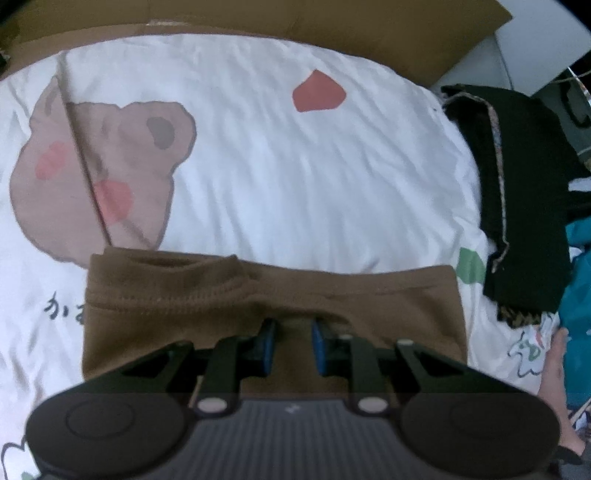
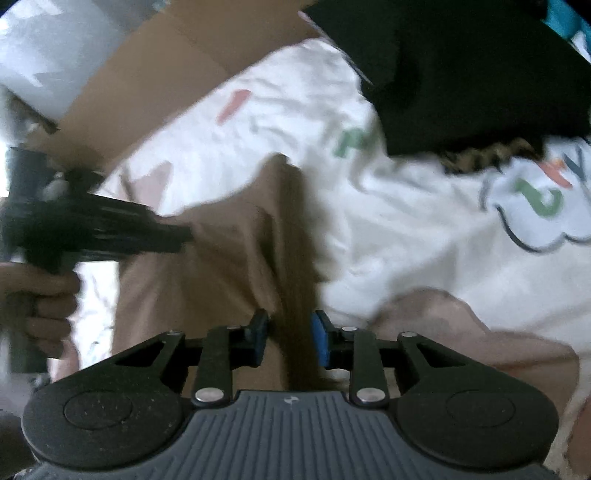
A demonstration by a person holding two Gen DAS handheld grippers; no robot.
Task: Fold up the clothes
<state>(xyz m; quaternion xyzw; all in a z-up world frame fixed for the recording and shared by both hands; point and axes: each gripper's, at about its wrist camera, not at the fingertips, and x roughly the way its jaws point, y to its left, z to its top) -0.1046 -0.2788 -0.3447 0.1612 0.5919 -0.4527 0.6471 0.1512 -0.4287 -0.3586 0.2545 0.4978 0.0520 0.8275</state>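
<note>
White cotton printed with cartoons covers nearly everything: a bed sheet point(image 1: 280, 177) carrying a brown bear face with pink cheeks, a red petal shape, green marks and some dark handwritten characters. Flat cardboard point(image 1: 332, 22) runs along its far edge. At the sheet's right edge, as the left wrist camera sees it, lies a heap of dark clothes point(image 1: 524, 192) with a patterned trim, and beyond that something teal point(image 1: 580, 295).

Near the sheet's near edge sits the brown garment point(image 1: 273, 306), a soft knit piece with a stitched hem, partly folded over itself. The left gripper point(image 1: 293, 332) points steeply down at it, its blue pads narrowly apart and buried in a pucker of the brown cloth, which they seem to pinch. From the right wrist camera that same tool appears at the left, black and blurred, reaching into the fabric, with the hand point(image 2: 40, 306) wrapped round its handle.

The right gripper point(image 2: 290, 332) stands over a raised ridge of the same garment, which runs up between its blue pads; the jaws are partly apart, and whether the pads actually press the fold cannot be told through the blur.
</note>
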